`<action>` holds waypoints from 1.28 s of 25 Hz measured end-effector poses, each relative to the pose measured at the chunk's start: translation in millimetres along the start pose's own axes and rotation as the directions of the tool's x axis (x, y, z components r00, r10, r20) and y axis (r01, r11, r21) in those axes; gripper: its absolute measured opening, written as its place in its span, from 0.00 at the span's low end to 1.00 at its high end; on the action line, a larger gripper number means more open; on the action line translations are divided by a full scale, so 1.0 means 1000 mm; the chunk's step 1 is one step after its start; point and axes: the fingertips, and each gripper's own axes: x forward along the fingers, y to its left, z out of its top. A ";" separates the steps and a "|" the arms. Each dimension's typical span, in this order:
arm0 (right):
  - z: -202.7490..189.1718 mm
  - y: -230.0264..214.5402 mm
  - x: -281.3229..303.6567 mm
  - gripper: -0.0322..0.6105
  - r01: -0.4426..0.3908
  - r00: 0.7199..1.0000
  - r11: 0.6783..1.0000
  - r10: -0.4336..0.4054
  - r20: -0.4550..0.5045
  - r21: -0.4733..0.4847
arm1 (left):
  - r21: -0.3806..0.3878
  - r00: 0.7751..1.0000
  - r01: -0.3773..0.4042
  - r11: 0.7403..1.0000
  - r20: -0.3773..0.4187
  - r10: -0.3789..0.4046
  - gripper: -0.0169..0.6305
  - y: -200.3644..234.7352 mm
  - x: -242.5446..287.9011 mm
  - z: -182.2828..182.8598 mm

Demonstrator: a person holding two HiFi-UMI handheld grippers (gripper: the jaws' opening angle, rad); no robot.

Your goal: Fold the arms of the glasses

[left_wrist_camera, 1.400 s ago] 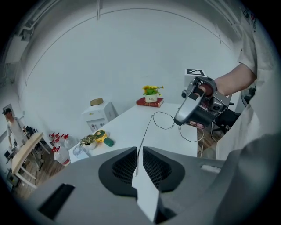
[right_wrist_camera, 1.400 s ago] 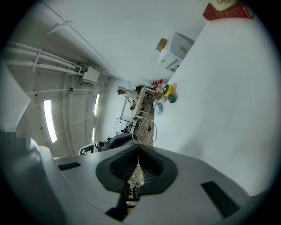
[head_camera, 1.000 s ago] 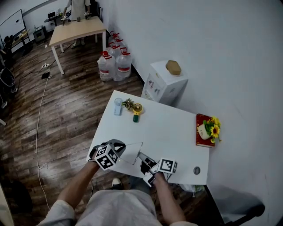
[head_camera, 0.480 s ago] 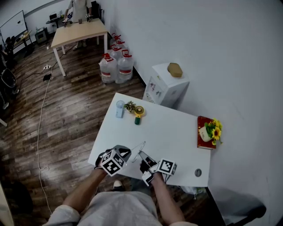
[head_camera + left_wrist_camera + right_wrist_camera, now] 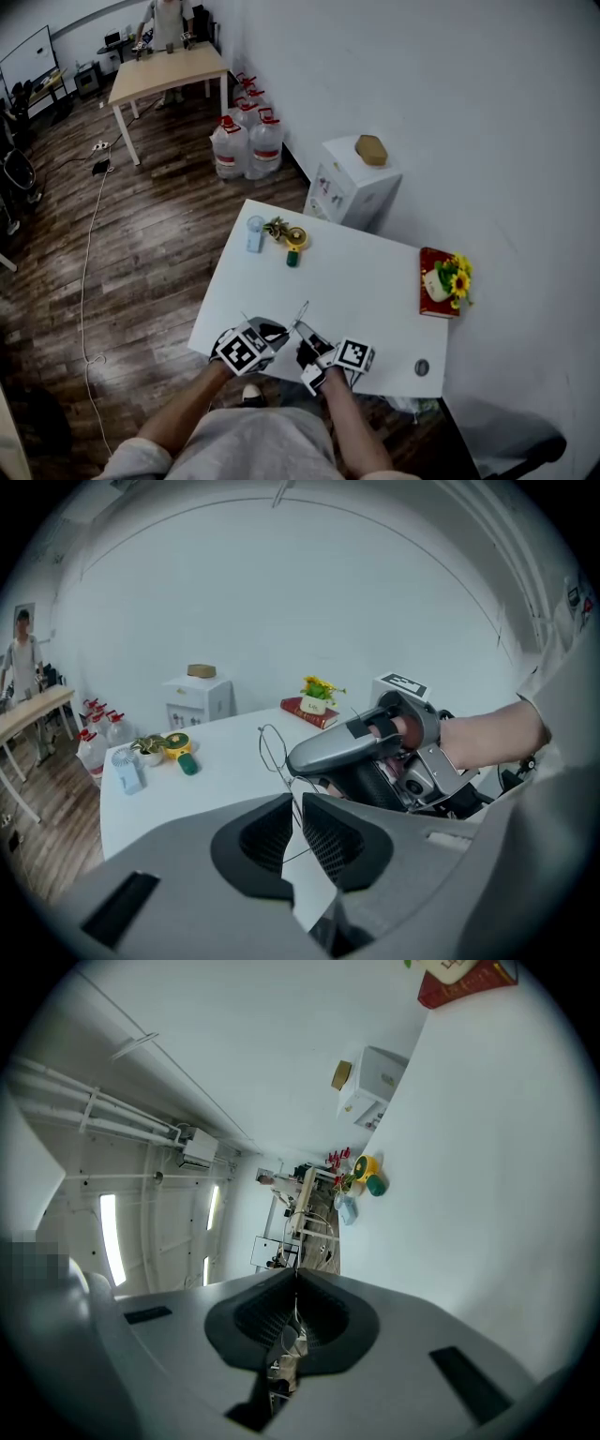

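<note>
The thin wire glasses (image 5: 302,317) hang over the near edge of the white table (image 5: 366,281). My right gripper (image 5: 307,343) is shut on their frame; in the right gripper view a wire (image 5: 295,1313) is pinched between the pads. My left gripper (image 5: 273,330) sits close beside the right one. Its jaws have just been opening. In the left gripper view a narrow gap shows between the pads (image 5: 328,832), and the wire arm runs through it toward the lens rim (image 5: 272,747). There, the right gripper's body (image 5: 361,752) lies just beyond.
At the table's far left corner are a small blue fan (image 5: 255,232), a plant and a yellow and green tool (image 5: 293,236). A red book with a sunflower pot (image 5: 437,279) lies at the right edge. A white cabinet (image 5: 361,183) and water bottles (image 5: 246,141) stand behind.
My left gripper has moved right, up to the right gripper, and rolled. The glasses' arm, stretched out to the left before, now stands close by the frame. The right gripper stayed put.
</note>
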 end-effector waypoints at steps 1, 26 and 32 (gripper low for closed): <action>0.000 -0.001 -0.001 0.07 0.007 1.000 1.000 -0.007 -0.002 0.001 | -0.004 1.000 0.007 1.000 0.000 -0.007 0.07 0.000 0.000 -0.001; 0.011 -0.010 -0.007 0.07 0.030 0.999 1.000 -0.030 0.025 -0.004 | -0.387 0.899 -0.082 0.918 0.370 0.236 0.26 0.058 -0.087 -0.020; 0.007 -0.011 -0.004 0.07 0.042 0.999 0.999 -0.042 0.018 -0.008 | -0.642 0.850 0.068 0.764 0.438 0.293 0.27 0.076 -0.100 -0.052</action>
